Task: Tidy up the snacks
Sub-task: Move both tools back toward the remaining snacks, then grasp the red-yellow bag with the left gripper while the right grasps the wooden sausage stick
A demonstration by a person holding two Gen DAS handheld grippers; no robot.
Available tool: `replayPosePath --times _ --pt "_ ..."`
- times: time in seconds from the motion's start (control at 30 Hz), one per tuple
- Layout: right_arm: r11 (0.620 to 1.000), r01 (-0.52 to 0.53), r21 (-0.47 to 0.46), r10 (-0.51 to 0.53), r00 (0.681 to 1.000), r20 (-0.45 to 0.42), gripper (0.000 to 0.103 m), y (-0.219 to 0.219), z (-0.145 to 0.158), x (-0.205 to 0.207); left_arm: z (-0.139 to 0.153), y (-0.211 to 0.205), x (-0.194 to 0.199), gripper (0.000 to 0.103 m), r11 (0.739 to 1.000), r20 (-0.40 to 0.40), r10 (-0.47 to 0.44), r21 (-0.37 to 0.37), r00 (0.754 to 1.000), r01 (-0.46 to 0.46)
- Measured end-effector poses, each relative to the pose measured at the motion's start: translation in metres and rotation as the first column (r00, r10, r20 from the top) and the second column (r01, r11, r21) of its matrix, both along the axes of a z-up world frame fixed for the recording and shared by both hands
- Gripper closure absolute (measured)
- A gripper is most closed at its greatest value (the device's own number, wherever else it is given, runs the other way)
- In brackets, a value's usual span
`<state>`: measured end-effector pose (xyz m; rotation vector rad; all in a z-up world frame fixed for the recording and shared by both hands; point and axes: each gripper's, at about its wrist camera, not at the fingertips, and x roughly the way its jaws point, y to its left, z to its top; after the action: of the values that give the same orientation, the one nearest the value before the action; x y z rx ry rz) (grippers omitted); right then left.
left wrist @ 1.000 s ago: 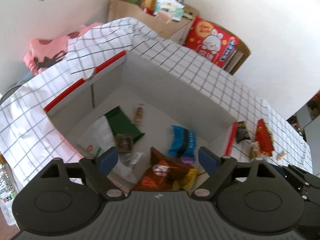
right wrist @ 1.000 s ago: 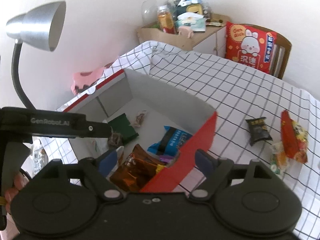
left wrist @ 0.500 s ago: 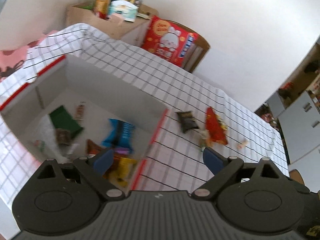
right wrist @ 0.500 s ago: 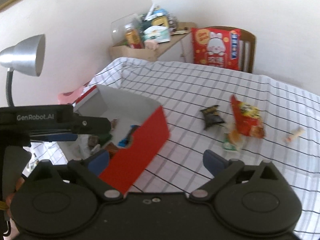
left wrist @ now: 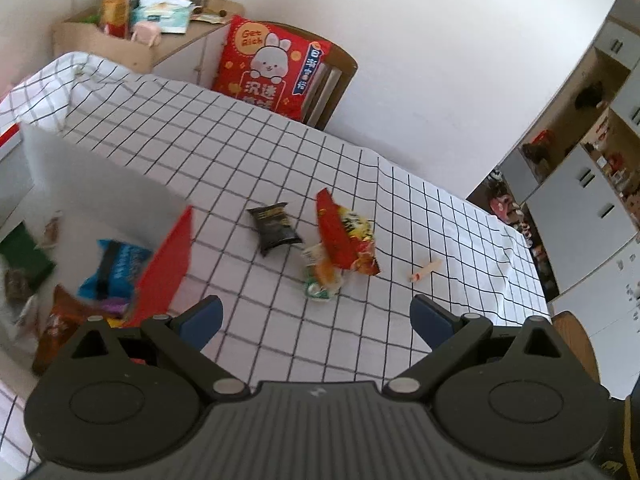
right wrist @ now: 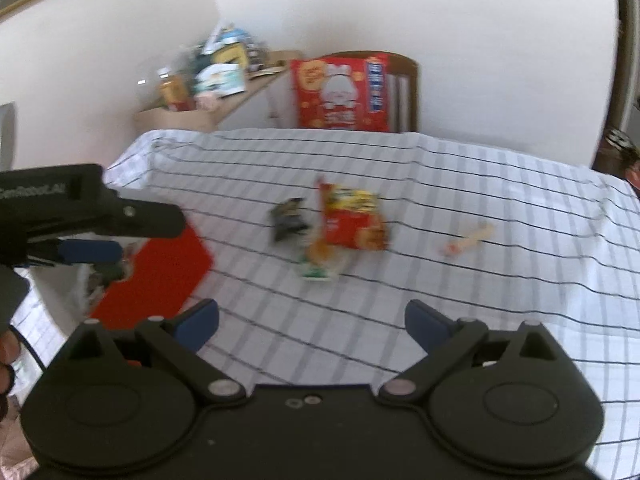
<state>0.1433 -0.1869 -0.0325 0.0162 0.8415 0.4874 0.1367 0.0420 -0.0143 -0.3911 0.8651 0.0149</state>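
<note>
A red-and-white box (left wrist: 168, 256) stands at the left on the checked tablecloth with several snack packets inside, among them a blue one (left wrist: 116, 266) and an orange-brown one (left wrist: 60, 324). To its right lie a black packet (left wrist: 274, 229), a red-yellow bag (left wrist: 346, 236), a small orange-green packet (left wrist: 322, 278) and a small stick snack (left wrist: 425, 271). My left gripper (left wrist: 316, 318) is open and empty above the cloth in front of these. My right gripper (right wrist: 312, 320) is open and empty; the same loose snacks, such as the red-yellow bag (right wrist: 354, 220), lie ahead of it.
A chair with a large red rabbit-print bag (left wrist: 270, 68) stands behind the table. A wooden shelf (left wrist: 132, 32) with bottles and clutter is at the back left. Cabinets (left wrist: 592, 208) stand to the right. The left gripper's body (right wrist: 80, 216) shows at the left of the right wrist view.
Both grippers have swung right, away from the box interior, towards the loose snacks on the cloth. Both stayed open and empty.
</note>
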Motion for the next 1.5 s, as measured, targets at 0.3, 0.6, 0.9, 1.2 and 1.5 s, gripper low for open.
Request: replayPosePath --times 0.3,0.6,0.9,1.2,1.5 --pt "0.989 0.144 -0.018 -0.145 0.989 -0.037 0.006 -0.051 -0.020 0.044 -0.016 -0.039 0.051 0.003 0.997 -0.029 -0.038 0.067 0.999 0.040" --pt "0.974 0.221 -0.051 -0.223 0.974 -0.043 0.011 -0.064 -0.043 0.096 -0.037 -0.059 0.107 0.003 0.988 -0.082 -0.048 0.139 0.995 0.059" --pt "0.955 0.284 -0.081 -0.290 0.954 -0.076 0.016 -0.062 -0.070 0.149 -0.066 -0.055 0.162 0.003 0.990 -0.162 -0.016 0.135 0.987 0.038" --pt "0.929 0.354 -0.109 -0.366 0.920 -0.139 0.024 -0.059 -0.100 0.193 -0.086 -0.056 0.201 0.010 0.994 -0.221 -0.006 0.109 0.975 0.031" --pt "0.909 0.390 -0.147 -0.413 0.892 -0.186 0.043 -0.049 -0.120 0.216 -0.107 -0.061 0.218 0.037 0.995 -0.277 -0.024 0.084 0.961 0.050"
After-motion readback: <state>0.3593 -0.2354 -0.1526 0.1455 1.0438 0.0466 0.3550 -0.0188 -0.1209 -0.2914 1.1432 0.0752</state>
